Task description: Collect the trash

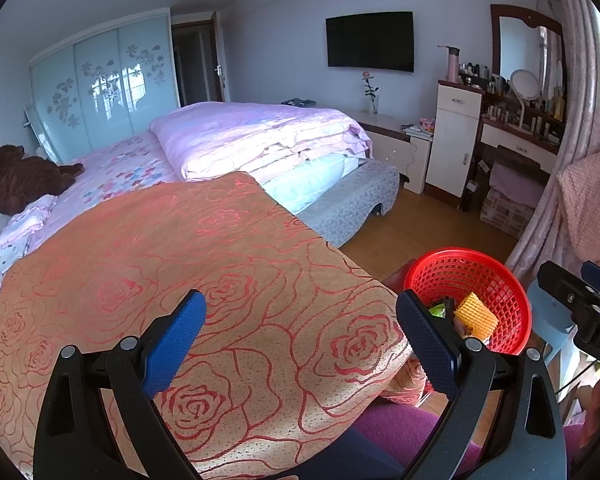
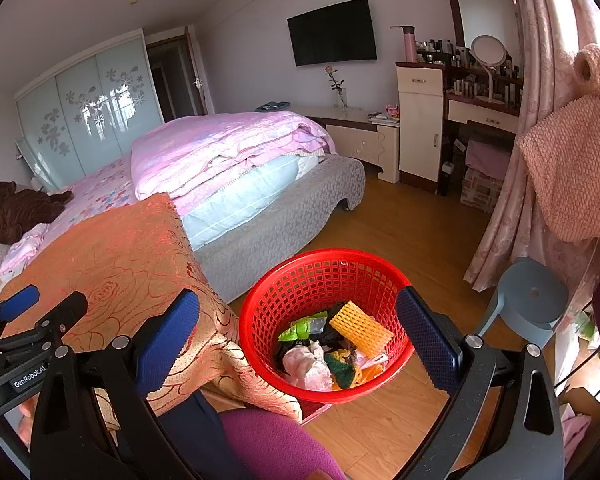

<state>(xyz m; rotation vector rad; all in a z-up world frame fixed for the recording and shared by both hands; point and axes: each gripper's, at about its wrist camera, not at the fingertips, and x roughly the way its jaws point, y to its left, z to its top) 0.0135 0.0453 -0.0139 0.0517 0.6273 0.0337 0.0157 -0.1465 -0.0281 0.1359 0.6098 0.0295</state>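
Fingers, left gripper (image 1: 300, 340): your two blue pads stand wide apart, nothing between them, nothing touched. They hang over the orange cloth with red roses (image 1: 204, 280); the right-hand pad overlaps the basket's near rim in the view, but contact cannot be told.

Fingers, right gripper (image 2: 298, 340): your blue pads are likewise spread wide and empty. The basket shows in the gap between them, lower down, apart from both pads. The left gripper's body shows at the left edge of this view, over the same cloth.

Basket (image 2: 300, 280): red plastic, round, open lattice wall, upright on the wooden floor (image 2: 400, 232), just beside the hanging edge of the rose cloth.

Contents, loosely heaped:
- yellow foam net sleeve (image 2: 360, 328), leaning on top toward the far side
- green wrapper (image 2: 300, 328), crumpled
- pale pink crumpled paper or cloth (image 2: 308, 364)
- dark green and yellow piece (image 2: 342, 366)
- black scraps beneath, too tangled to name

Surroundings: bed with pink quilt (image 2: 220, 148) behind the cloth; grey-blue stool (image 2: 532, 300) right of the basket; purple fleece sleeve (image 2: 276, 444) low in your right view.
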